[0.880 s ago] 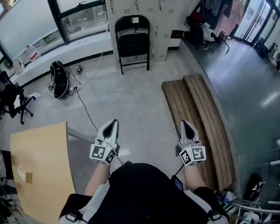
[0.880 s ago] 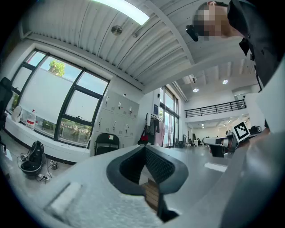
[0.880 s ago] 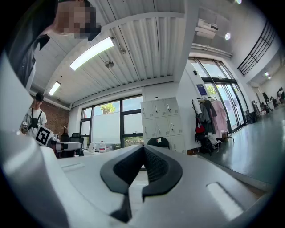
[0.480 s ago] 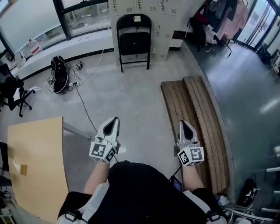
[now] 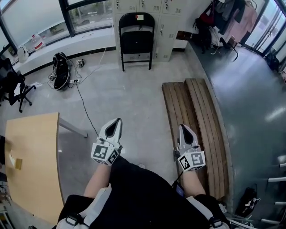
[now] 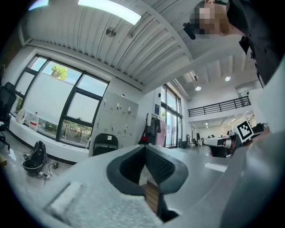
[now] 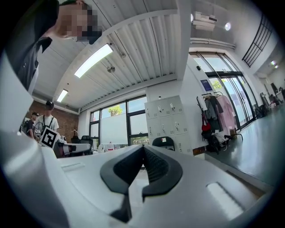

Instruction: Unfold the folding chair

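Note:
The black folding chair (image 5: 135,39) stands folded against grey lockers (image 5: 161,13) at the far end of the room. It also shows small in the left gripper view as the chair (image 6: 105,143) and in the right gripper view as the chair (image 7: 163,142). My left gripper (image 5: 118,120) and right gripper (image 5: 184,127) are held level in front of the person's body, far from the chair. Both are shut with nothing between the jaws.
A stack of wooden planks (image 5: 196,129) lies on the floor right of the path. A light wooden table (image 5: 31,161) stands at the left. A black bag (image 5: 60,76) with cables lies by the window ledge, and an office chair (image 5: 11,87) stands at the far left.
The view has moved forward: the folding chair and lockers appear slightly nearer, the table has slid left and down. Both grippers keep their pose, shut.

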`<action>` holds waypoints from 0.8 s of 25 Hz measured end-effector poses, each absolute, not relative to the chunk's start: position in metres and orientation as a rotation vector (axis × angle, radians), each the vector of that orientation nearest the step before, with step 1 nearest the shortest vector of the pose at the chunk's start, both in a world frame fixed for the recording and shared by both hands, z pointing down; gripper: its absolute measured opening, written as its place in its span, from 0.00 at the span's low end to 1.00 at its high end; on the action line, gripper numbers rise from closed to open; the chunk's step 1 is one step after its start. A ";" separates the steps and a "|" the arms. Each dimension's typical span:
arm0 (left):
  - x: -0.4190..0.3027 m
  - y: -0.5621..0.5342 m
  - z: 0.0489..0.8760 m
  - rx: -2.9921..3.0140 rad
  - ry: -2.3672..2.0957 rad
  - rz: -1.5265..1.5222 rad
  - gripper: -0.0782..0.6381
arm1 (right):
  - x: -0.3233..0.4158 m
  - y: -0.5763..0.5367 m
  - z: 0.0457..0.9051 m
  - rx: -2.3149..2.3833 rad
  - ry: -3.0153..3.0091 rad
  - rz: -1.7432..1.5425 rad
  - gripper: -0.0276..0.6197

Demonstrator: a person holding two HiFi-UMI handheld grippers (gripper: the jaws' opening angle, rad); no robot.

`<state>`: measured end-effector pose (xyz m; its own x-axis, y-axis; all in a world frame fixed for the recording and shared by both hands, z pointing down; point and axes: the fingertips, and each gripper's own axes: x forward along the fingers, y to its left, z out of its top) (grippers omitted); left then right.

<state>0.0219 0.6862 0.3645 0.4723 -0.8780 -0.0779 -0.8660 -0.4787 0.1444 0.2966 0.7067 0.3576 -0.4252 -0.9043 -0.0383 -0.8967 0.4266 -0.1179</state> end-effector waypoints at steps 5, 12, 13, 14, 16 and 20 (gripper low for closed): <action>0.040 0.679 0.373 2.621 -1.532 -0.211 0.11 | 0.307 0.703 0.360 -1.613 2.544 -0.156 0.05; 0.035 0.644 0.380 2.617 -1.516 -0.153 0.11 | 0.293 0.677 0.366 -1.608 2.567 -0.144 0.05; 0.034 0.635 0.380 2.619 -1.509 -0.161 0.11 | 0.292 0.668 0.366 -1.623 2.562 -0.145 0.06; 0.034 0.625 0.379 2.622 -1.500 -0.172 0.11 | 0.293 0.658 0.366 -1.639 2.554 -0.150 0.06; 0.031 0.605 0.376 2.626 -1.484 -0.192 0.11 | 0.293 0.638 0.363 -1.656 2.533 -0.163 0.06; 0.024 0.562 0.371 2.637 -1.465 -0.244 0.11 | 0.288 0.600 0.355 -1.642 2.532 -0.135 0.09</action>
